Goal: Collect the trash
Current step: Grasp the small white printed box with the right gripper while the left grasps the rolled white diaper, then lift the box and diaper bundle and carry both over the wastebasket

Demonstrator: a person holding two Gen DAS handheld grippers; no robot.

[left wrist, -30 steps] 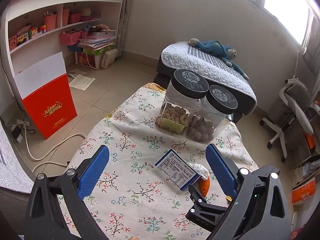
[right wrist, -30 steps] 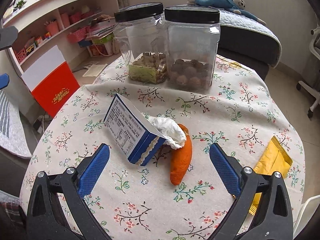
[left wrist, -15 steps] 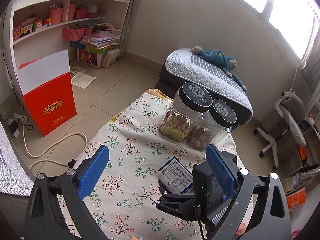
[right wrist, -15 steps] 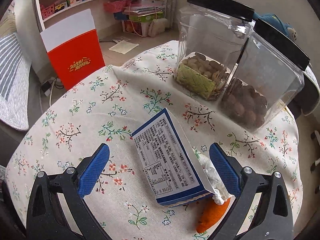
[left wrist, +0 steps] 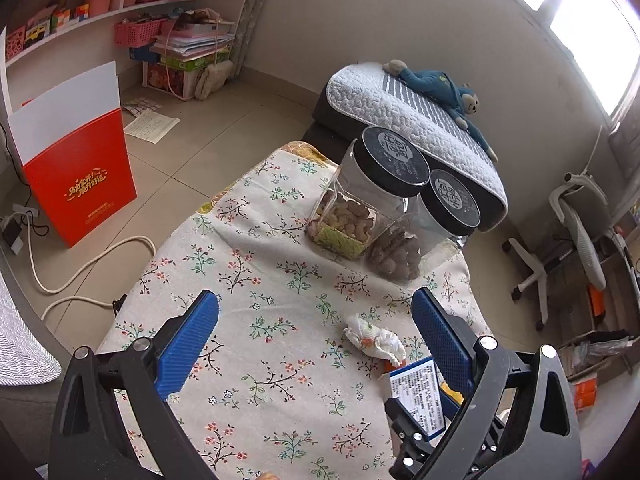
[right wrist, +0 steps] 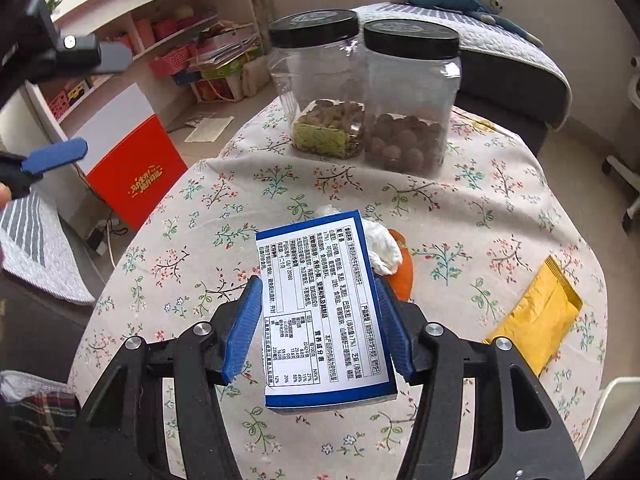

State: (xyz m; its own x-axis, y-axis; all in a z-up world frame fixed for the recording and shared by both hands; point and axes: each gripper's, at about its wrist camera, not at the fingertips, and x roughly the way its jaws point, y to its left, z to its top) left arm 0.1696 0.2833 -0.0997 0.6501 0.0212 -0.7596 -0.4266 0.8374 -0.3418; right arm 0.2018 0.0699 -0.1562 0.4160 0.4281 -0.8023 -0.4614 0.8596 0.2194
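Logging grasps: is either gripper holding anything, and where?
Right gripper clamps the blue box by its long side edges; left gripper holds nothing.

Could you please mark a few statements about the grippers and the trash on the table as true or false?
1. The right gripper is shut on the blue box. True.
2. The left gripper holds the tissue. False: it is open and empty, with the tissue lying on the tablecloth.
3. Both jars have their black lids on. True.
4. The yellow packet lies inside a jar. False: it lies flat on the tablecloth, right of the box.
5. The orange peel lies beside the tissue. True.
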